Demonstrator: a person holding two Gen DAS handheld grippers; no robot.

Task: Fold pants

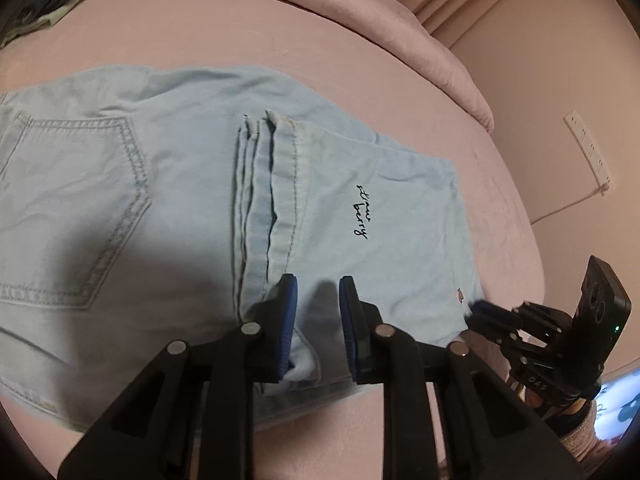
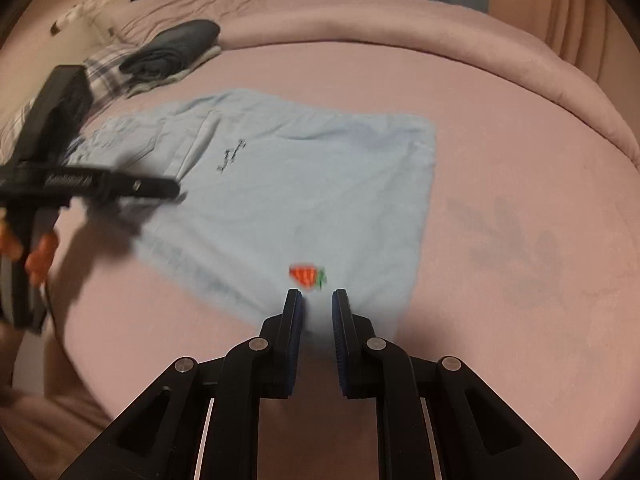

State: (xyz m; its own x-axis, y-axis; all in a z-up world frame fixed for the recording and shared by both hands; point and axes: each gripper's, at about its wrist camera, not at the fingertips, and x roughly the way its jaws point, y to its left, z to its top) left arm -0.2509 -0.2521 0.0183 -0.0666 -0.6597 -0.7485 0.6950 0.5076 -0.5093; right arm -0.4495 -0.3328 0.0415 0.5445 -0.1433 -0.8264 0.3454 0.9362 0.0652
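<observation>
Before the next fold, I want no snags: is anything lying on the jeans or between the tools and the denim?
Nothing visible. The left tool and right tool both pinch the near edge of the light blue jeans. The stacked clothes sit apart, farther back on the pink bed.

The pants (image 1: 168, 184) are pale blue denim, matt and softly creased, with raised rows of stitching round the back pocket (image 1: 72, 216) and along the hems (image 1: 280, 200); black thread lettering (image 1: 362, 210) sits toward two o'clock of the hems. The bed cover (image 2: 520, 184) is pink cloth, matt with a faint nap. Each gripper (image 1: 318, 312) (image 2: 317, 320) is matt black plastic with dull silver metal pivot pins and ribbed blue rubbery pads (image 1: 290, 316).
</observation>
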